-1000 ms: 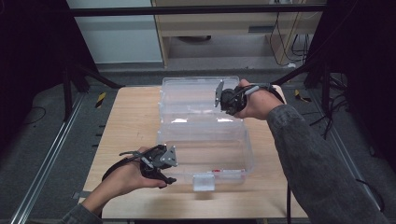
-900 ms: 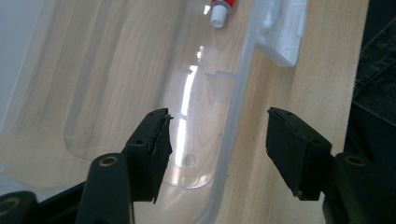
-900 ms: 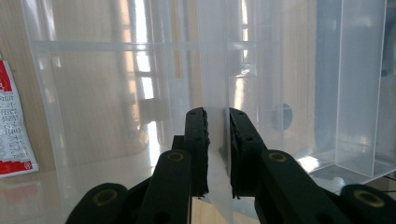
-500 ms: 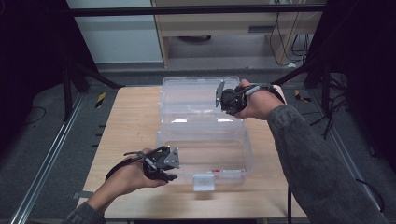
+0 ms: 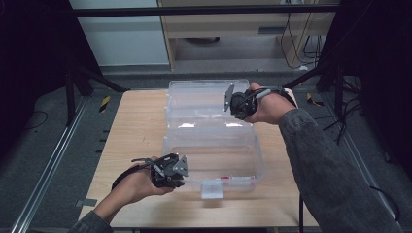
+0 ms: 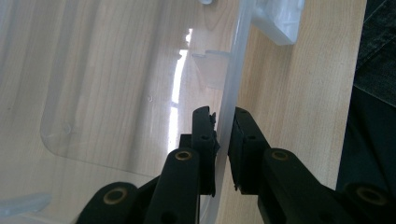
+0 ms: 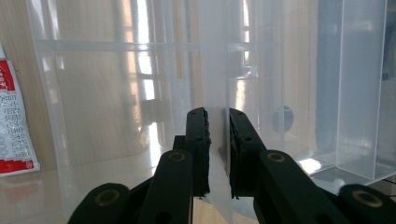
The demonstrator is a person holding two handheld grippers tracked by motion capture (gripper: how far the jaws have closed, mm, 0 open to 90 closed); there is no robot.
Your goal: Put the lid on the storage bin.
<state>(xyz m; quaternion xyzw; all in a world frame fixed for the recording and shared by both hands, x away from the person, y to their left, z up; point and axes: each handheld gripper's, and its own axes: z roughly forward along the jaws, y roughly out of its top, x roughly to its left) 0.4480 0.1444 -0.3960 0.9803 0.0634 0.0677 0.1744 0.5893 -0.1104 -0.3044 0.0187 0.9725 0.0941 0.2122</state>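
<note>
Already the left gripper (image 5: 183,171) had its two black jaws on the near wall of the clear plastic box (image 5: 214,150); they had just been closing, and in the left gripper view the thin translucent rim ran up between the pads (image 6: 205,135), which pressed on it from either side. Just beyond those jaws along the same wall hung the box's white latch tab (image 5: 212,189), and past it, inside the wall, lay a small red-and-white packet (image 5: 238,180). Pinching low at that near corner probably served to pin the box body to the wooden table (image 5: 136,131) so it would not slide or tip.

The right gripper (image 5: 232,103) was clamped as well: in the right gripper view a sheet of clear plastic stood edge-on between its pads (image 7: 198,135), with the ribbed panel of the opened lid (image 5: 204,97) spreading away behind it and the red-and-white packet off to the left. Seen from above, that gripper held the lid's right edge, on the far side of the box from the left one. Gripping the lid by its free edge, well apart from the hand steadying the base, likely gave leverage to swing it on its hinge.

The box itself sat in the middle of the table, lid laid back toward the far end.
</note>
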